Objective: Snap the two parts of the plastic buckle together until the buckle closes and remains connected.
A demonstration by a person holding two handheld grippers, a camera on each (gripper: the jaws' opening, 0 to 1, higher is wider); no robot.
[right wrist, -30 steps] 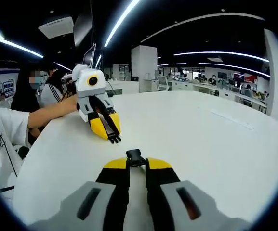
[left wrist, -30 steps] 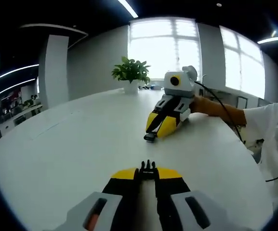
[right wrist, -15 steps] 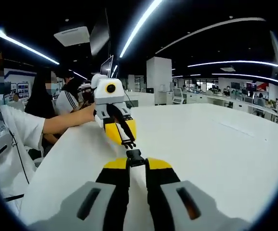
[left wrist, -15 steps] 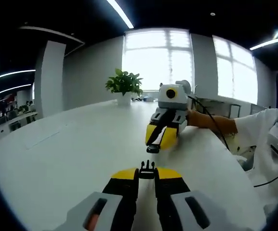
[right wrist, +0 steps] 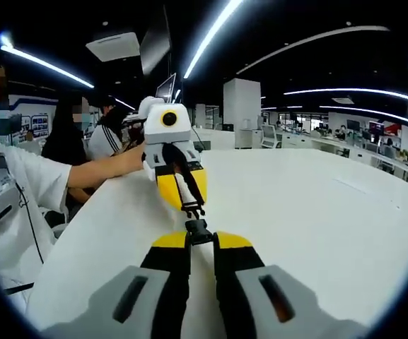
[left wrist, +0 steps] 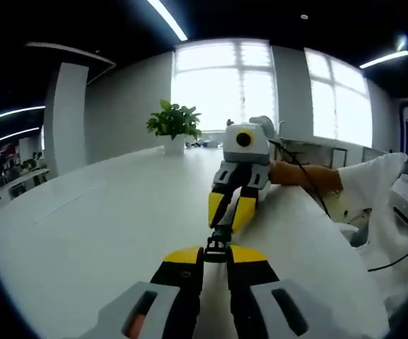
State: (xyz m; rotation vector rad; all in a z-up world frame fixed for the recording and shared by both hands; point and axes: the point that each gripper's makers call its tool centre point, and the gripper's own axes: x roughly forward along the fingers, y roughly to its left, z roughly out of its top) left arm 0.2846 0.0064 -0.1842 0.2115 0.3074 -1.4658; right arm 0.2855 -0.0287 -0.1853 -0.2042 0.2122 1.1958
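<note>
Closing the gap is what marks this moment: a second ago the two grippers were well apart over the white table [left wrist: 83, 233], and now their tips meet nose to nose. In the left gripper view, the left gripper [left wrist: 216, 253] is clamped on the pronged buckle half [left wrist: 216, 246], while the right gripper [left wrist: 227, 213] comes in from above with its yellow jaws pinched on the socket buckle half [left wrist: 220, 229], the two black pieces touching or just beginning to overlap. The right gripper view shows the same meeting from the other side: the right gripper [right wrist: 200, 239] holds its socket piece [right wrist: 198, 230] at the tips, and the left gripper [right wrist: 184, 191] points its pronged piece [right wrist: 194, 210] straight at it. Both halves are held above the table rather than lying on it. Whether the prongs have entered the socket is hard to tell, since the parts are small and dark; no latched seam is visible. Alignment looks good, so what probably remains is a firm straight push until the buckle clicks. A potted plant [left wrist: 170, 121] stands at the far table edge, and a person's sleeve [right wrist: 20, 182] shows beside the table.
</note>
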